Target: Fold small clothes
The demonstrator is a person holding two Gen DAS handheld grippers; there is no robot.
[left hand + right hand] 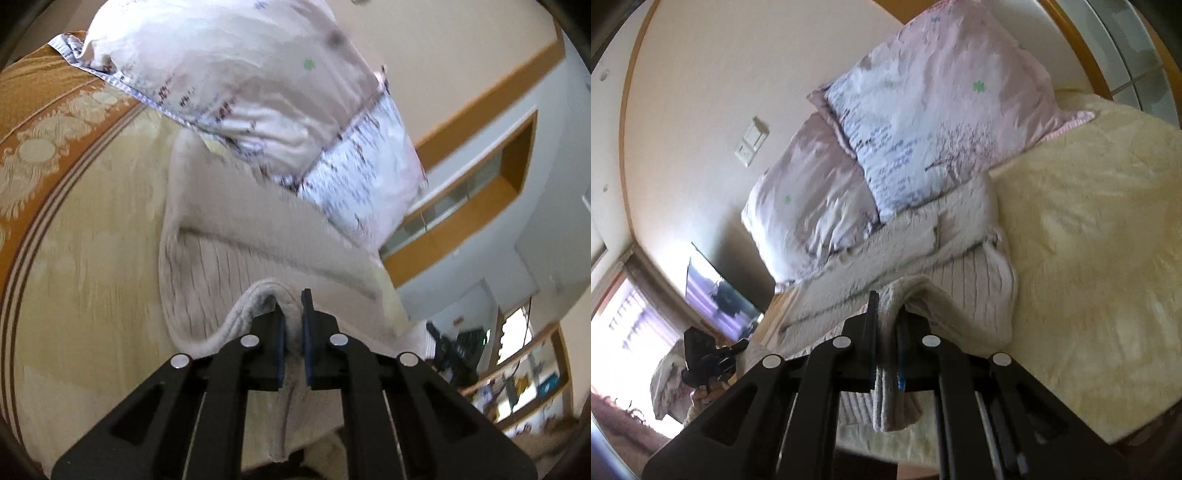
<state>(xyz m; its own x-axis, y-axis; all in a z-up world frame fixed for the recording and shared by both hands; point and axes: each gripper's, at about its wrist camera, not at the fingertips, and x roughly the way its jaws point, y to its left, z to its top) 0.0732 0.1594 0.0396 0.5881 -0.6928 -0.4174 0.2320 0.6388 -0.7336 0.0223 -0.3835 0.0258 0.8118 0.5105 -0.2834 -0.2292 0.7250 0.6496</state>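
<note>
The beige ribbed knit garment [229, 258] lies on the cream bedspread [1089, 258] below the pillows [923, 110], its near hem pinched by left gripper [291, 317] and right gripper [888, 317], so the fold-over looks underway, needing both edges carried forward evenly.

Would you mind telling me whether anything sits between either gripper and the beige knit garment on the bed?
Nothing visible does. The left gripper and the right gripper are each already shut on an edge of the beige knit garment. The pillows lie beyond it.
</note>
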